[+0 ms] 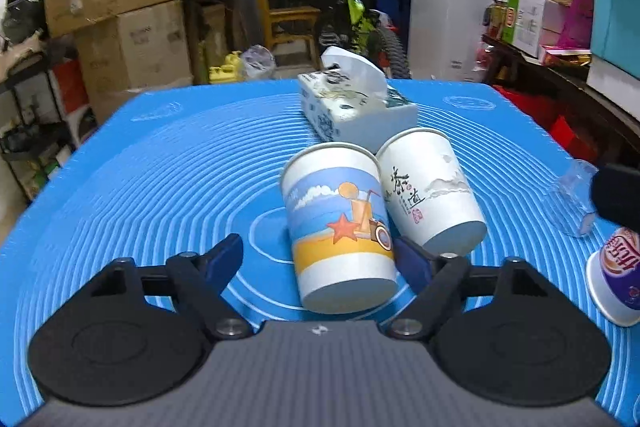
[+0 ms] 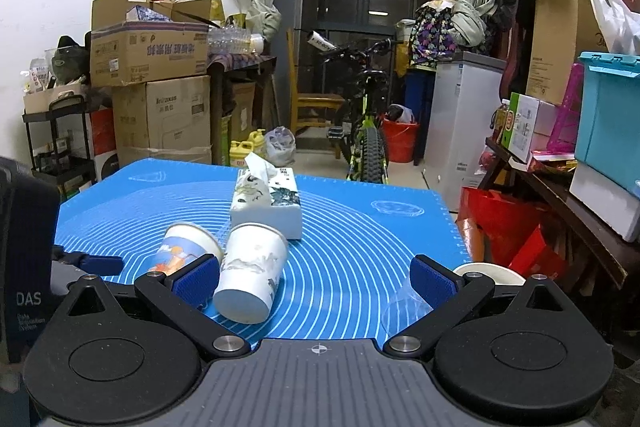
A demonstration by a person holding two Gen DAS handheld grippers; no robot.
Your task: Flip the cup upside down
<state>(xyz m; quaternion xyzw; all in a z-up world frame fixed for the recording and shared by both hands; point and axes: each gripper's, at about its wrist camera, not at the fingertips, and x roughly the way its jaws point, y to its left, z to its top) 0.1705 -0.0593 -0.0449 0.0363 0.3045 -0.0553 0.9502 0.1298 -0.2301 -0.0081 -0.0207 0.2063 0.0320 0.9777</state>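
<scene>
1. The beach cup (image 1: 340, 227) lies on its side on the blue counter (image 1: 160, 187).
2. Left tongs (image 1: 320, 257) gape around it; right tongs (image 2: 316, 279) hold nothing.
3. It looks light and squashy; pinch its middle softly.

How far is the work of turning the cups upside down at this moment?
Done: no cup stands upside down yet. The beach cup and the white cup lie on their sides on the blue mat, bases toward the cameras.

In hand: the left gripper is open around the beach cup, not closed on it. The right gripper is open and holds nothing.

Left: grasp, turn, set down on the rim.
</scene>
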